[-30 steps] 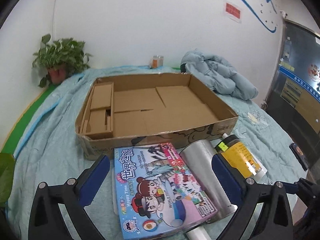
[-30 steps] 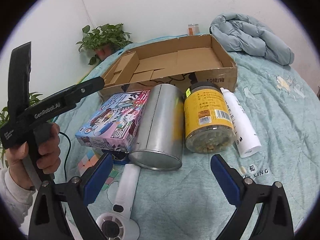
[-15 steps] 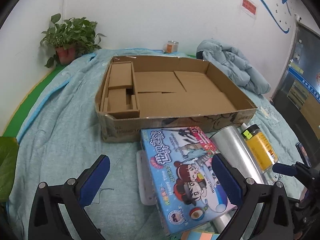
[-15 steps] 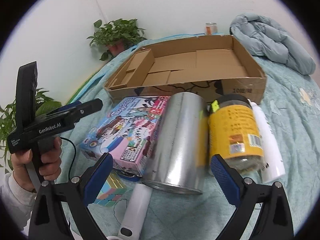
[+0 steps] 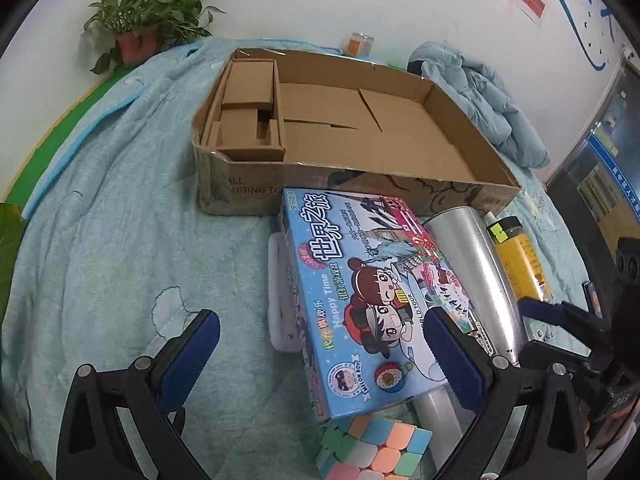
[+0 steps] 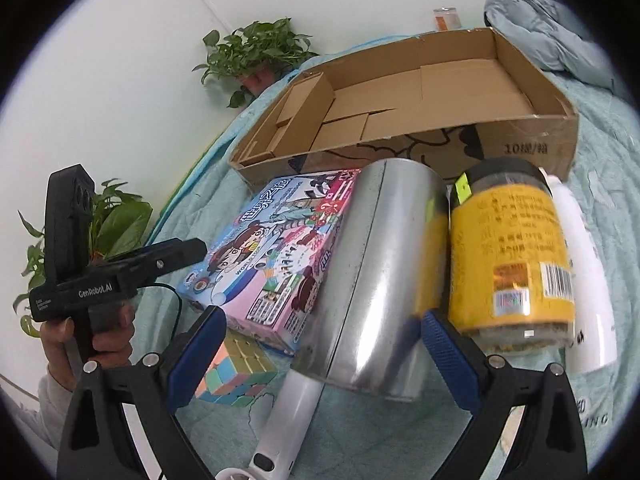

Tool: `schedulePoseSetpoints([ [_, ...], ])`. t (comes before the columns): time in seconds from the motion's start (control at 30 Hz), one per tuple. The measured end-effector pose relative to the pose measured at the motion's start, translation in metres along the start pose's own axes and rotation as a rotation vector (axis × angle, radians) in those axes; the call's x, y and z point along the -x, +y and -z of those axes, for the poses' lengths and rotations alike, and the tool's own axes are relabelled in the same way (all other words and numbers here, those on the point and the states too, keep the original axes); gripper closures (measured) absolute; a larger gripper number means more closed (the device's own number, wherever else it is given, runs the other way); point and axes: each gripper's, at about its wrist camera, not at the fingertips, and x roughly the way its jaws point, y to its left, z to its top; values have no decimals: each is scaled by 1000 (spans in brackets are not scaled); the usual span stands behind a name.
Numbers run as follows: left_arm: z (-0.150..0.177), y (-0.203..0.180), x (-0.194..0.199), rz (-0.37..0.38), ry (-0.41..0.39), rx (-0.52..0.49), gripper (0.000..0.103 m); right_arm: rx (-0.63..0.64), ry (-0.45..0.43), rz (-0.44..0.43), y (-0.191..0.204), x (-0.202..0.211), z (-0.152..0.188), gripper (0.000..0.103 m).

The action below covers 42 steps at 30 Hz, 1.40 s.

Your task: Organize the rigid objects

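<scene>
Your left gripper point(image 5: 320, 344) and right gripper point(image 6: 324, 344) both gape, holding nothing; the "Happy Time" game box point(image 5: 360, 288) lies mid-frame below the cardboard tray point(image 5: 248, 190) printed "10提/箱"

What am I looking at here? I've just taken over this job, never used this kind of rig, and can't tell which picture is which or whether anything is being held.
There is no robot arm. A person carries a two-finger gripper in each hand, and each gripper has a fisheye camera looking forward along its blue-padded fingers.

The left wrist view shows the left gripper, open and empty, near the board game box. The right wrist view shows the right gripper, also open and empty, in front of the silver tin. In that view you also see the person's hand holding the left gripper's handle.

On the teal blanket lie the game box, the tin, a yellow-labelled jar, a white bottle, a pastel puzzle cube and a white handled device. Behind them sits an open cardboard tray, presumably where things go.
</scene>
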Motion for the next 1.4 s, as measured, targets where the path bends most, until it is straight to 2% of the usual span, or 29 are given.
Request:
schedulePoseSetpoints([
  [0.13, -7, 1, -17, 32, 43, 22, 2, 56, -6, -39, 16, 3, -11, 5],
  [0.2, -11, 4, -28, 52, 73, 41, 5, 95, -9, -55, 28, 5, -16, 5],
  [0.33, -17, 16, -49, 108, 142, 132, 9, 128, 50, -101, 45, -13, -19, 5],
  [0.4, -19, 20, -54, 135, 156, 155, 15, 113, 100, -70, 50, -33, -20, 6],
  [0.47, -22, 21, -56, 125, 161, 145, 15, 94, 147, -63, 57, -51, -22, 8],
  [0.6, -25, 24, -59, 130, 167, 138, 15, 132, 183, 23, 65, -67, -23, 7],
  [0.7, -22, 28, -64, 179, 178, 155, 15, 126, 210, 77, 64, -81, -26, 6],
  [0.87, -21, 33, -65, 195, 176, 144, 15, 146, 200, 137, 69, -98, -33, 0],
  [1.0, -21, 22, -71, 246, 197, 109, 16, 141, 197, 173, 71, -107, -38, 0],
  [1.23, -18, 12, -62, 226, 179, 77, 18, 120, 178, 175, 74, -95, -30, 0],
  [1.4, -14, -1, -41, 160, 120, 22, 27, 103, 147, 174, 80, -83, -21, 0],
])
